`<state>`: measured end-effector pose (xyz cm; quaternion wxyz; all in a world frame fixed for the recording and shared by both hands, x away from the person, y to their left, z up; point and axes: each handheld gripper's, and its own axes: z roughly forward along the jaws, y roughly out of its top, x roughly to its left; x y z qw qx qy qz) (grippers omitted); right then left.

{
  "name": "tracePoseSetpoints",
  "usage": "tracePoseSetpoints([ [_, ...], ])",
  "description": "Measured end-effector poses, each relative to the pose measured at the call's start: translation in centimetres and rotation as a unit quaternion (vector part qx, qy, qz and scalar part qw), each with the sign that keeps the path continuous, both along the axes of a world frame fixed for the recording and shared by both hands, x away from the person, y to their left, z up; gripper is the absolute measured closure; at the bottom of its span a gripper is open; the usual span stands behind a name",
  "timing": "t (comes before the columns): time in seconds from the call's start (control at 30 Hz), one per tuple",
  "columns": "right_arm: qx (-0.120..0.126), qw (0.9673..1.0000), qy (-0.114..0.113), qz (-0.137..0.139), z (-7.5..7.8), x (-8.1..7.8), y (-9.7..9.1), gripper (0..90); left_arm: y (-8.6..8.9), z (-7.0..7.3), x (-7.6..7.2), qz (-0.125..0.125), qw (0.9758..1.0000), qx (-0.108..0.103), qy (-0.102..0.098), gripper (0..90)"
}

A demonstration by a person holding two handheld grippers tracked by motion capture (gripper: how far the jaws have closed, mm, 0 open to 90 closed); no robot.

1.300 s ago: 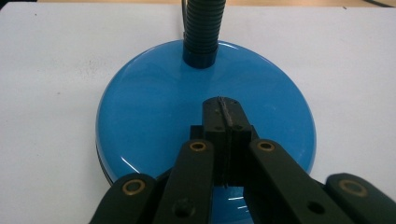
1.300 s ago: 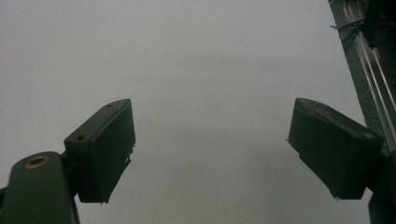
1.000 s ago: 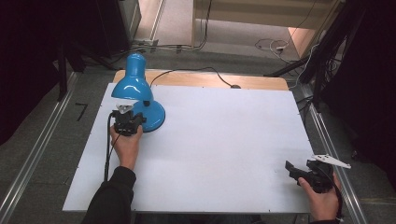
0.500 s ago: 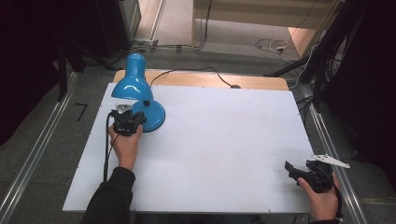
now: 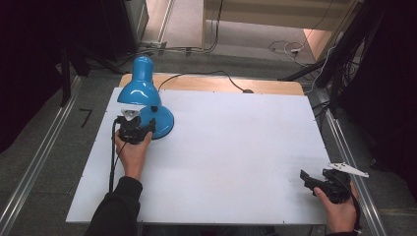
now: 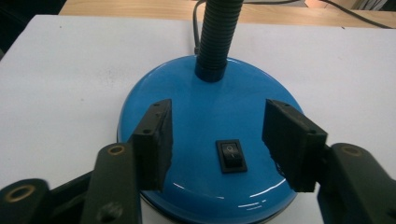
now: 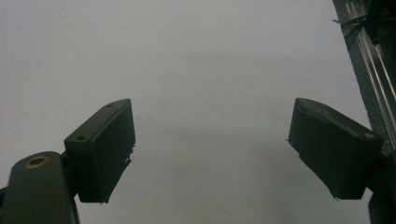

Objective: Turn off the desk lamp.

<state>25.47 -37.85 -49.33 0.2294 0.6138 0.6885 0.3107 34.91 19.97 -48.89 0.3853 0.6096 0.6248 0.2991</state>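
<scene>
Left gripper: jaws spread apart, holding nothing, poised over the near half of the glossy blue round lamp base. The small black rocker switch sits between the two black pads, touching neither. A dark ribbed flexible neck rises from the base at 12 o'clock from the switch.

Right gripper: jaws wide apart, empty, with bare white tabletop between and beyond them. A metal rail runs along the table edge at 2 o'clock.

Change from the earlier frames: none discernible. Both grippers and the lamp stay where they were a second ago.

Left hand, high view: wrapped around the gripper from behind, forearm in a dark sleeve entering from 6 o'clock and running straight up the table's left side. The left gripper points toward 12 o'clock, over the near edge of the base.

Right hand, high view: at the table's near right corner, 4 o'clock from the centre, holding the right gripper pointed toward 9 to 10 o'clock, low over the surface, grey three-cornered plate on top.

Blue desk lamp: stands at the table's far left, about 10 o'clock from the centre; its domed blue shade leans over the base toward the left gripper. A black cord trails from it across the wooden strip at the far edge.
</scene>
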Motion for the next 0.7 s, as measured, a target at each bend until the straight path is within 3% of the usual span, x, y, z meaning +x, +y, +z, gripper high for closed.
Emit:
tracePoseSetpoints([
  [0.23, 0.002, 1.0000, -0.001, -0.001, 0.0, -0.1, -0.1, 13.2, -0.1, -0.1, -0.4, 0.003, 0.9998, 0.014, 0.009, 33.3],
  [0.7, -0.001, 1.0000, -0.003, -0.001, 0.1, -0.2, 0.0, 13.1, 0.6, 0.0, -1.4, 0.010, 0.9999, 0.006, 0.012, 24.5],
])
